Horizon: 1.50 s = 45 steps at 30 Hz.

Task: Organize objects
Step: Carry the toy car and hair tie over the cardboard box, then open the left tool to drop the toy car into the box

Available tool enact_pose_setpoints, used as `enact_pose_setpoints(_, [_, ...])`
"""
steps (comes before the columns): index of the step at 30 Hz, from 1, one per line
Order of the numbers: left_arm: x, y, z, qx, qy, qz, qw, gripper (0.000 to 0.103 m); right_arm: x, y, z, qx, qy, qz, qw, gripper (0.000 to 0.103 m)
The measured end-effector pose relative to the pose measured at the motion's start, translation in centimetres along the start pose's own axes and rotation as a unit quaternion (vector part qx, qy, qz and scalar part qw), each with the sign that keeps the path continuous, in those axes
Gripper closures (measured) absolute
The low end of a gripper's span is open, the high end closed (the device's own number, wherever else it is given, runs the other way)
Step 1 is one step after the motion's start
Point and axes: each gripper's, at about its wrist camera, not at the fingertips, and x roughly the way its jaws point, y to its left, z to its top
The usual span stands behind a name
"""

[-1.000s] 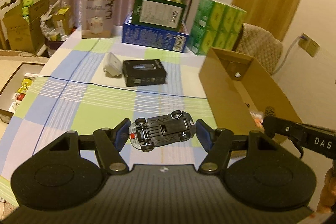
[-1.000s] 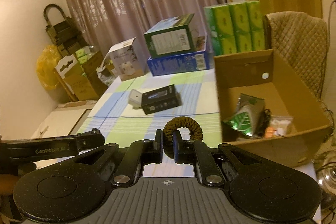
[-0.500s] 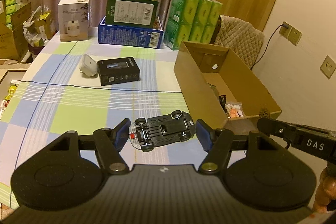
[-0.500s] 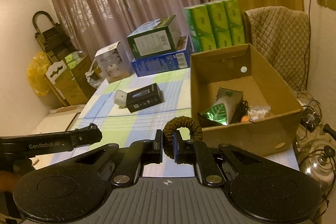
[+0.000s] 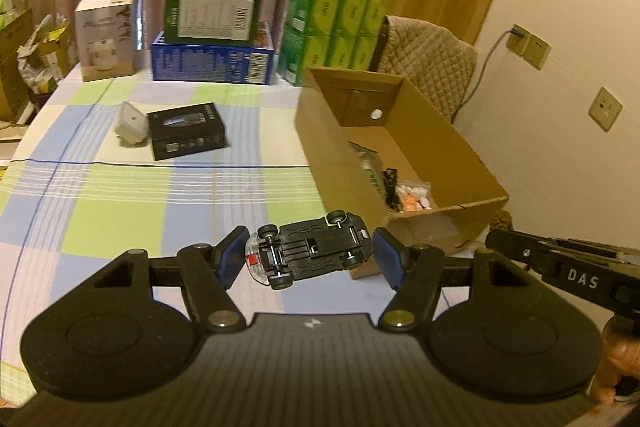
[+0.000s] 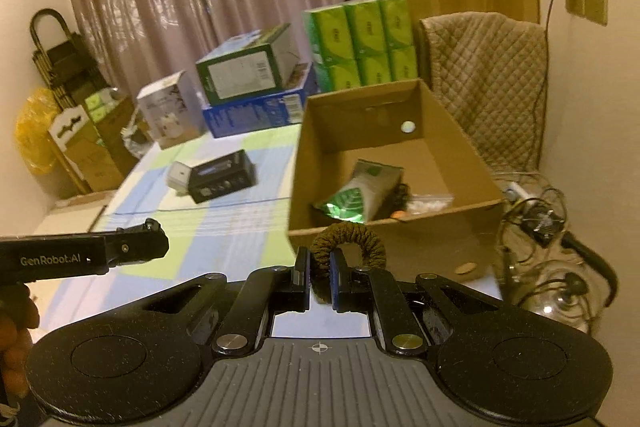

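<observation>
Left gripper clamped on upturned toy car at lower centre, right gripper pinching brown hair tie, cardboard box centre right.

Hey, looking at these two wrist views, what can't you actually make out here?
- Toy car, left wrist view: only its underside shows between the left tool fingers; its top is turned away.
- Cardboard box, left wrist view: its near wall hides most of the contents.
- Black box, right wrist view: label blurred, unreadable.
- Hair tie in the right tool, right wrist view: its lower part is hidden behind the fingers.
</observation>
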Motion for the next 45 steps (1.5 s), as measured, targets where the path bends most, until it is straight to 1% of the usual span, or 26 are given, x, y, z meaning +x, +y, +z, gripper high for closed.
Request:
enact_pose_setpoints(6, [1.3,-2.8,0.2,0.019,0.009,-0.019,0.9996,0.040,-0.2,-1.5,-0.1,-0.011,-0.004,-0.022,1.000,0.097])
enact_pose_setpoints(11, [2.2,-4.6,0.3,0.032,0.016,-0.029,0.9989,0.040,-0.1,-2.8,0.2,-0.008,-0.005,-0.032,0.999,0.097])
enact_pose_setpoints(21, [4.3,-7.2,1.1,0.045,0.026,-0.044,0.9977,0.040,0.3,-5.7,1.4,0.010,-0.007,-0.031,0.999,0.097])
enact_pose_setpoints(28, [6.6,-9.0,2.9,0.052,0.027,-0.059,0.9965,0.040,1.0,-7.3,3.9,-0.002,-0.017,-0.030,0.999,0.097])
enact_pose_setpoints(33, [9.3,-10.4,4.8,0.055,0.035,-0.067,0.9956,0.040,2.7,-8.4,5.5,-0.004,-0.012,-0.034,0.999,0.097])
enact_pose_setpoints(38, [11.9,-10.6,6.5,0.055,0.046,-0.071,0.9949,0.040,4.2,-9.1,6.4,-0.006,-0.005,-0.034,0.999,0.097])
enact_pose_setpoints(42, [13.7,-10.4,7.1,0.051,0.058,-0.075,0.9942,0.040,4.9,-9.4,6.7,-0.003,-0.001,-0.033,0.999,0.097])
enact_pose_setpoints(43, [14.1,-10.3,7.3,0.049,0.061,-0.073,0.9943,0.037,5.0,-9.4,6.7,-0.001,0.000,-0.031,1.000,0.097])
enact_pose_setpoints(45, [14.7,-9.9,7.6,0.043,0.061,-0.073,0.9946,0.024,5.2,-9.4,6.7,0.002,0.000,-0.028,1.000,0.097])
